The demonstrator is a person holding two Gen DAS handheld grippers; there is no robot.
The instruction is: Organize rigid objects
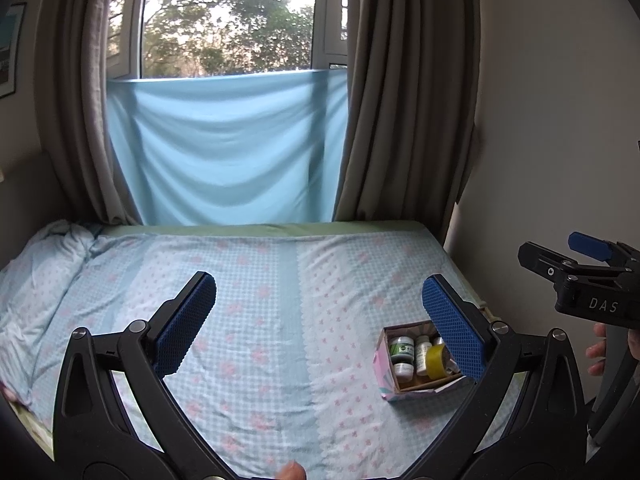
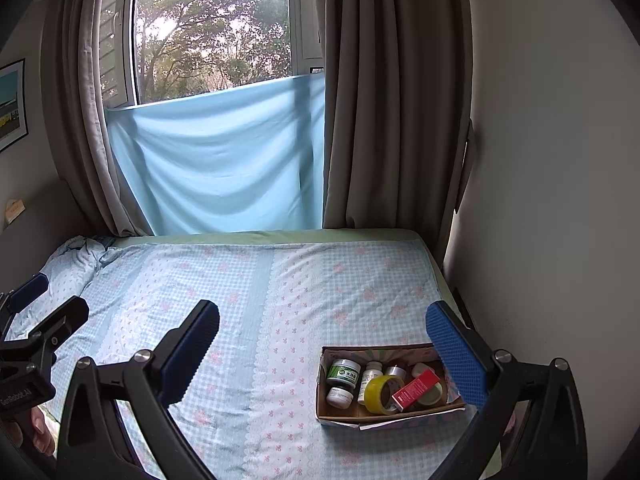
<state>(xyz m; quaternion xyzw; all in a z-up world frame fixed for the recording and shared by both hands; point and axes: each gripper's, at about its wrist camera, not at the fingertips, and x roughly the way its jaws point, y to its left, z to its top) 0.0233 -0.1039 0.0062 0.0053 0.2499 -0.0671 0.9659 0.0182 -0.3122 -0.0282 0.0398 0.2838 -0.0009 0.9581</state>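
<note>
Cardboard box (image 2: 390,410) w/ jars, tape on bed (image 2: 260,320), left gripper (image 1: 320,312) jaws apart, right gripper (image 2: 324,332) jaws apart, both empty.

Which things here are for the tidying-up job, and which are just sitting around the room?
For the job:
- open cardboard box on the bed
- green-labelled white jar
- small white jar
- white plastic bottle
- yellow tape roll
- red rectangular carton
- left gripper and right gripper, both open and empty

Just there:
- blue checked bedsheet
- grey curtains
- light blue cloth over the window
</note>
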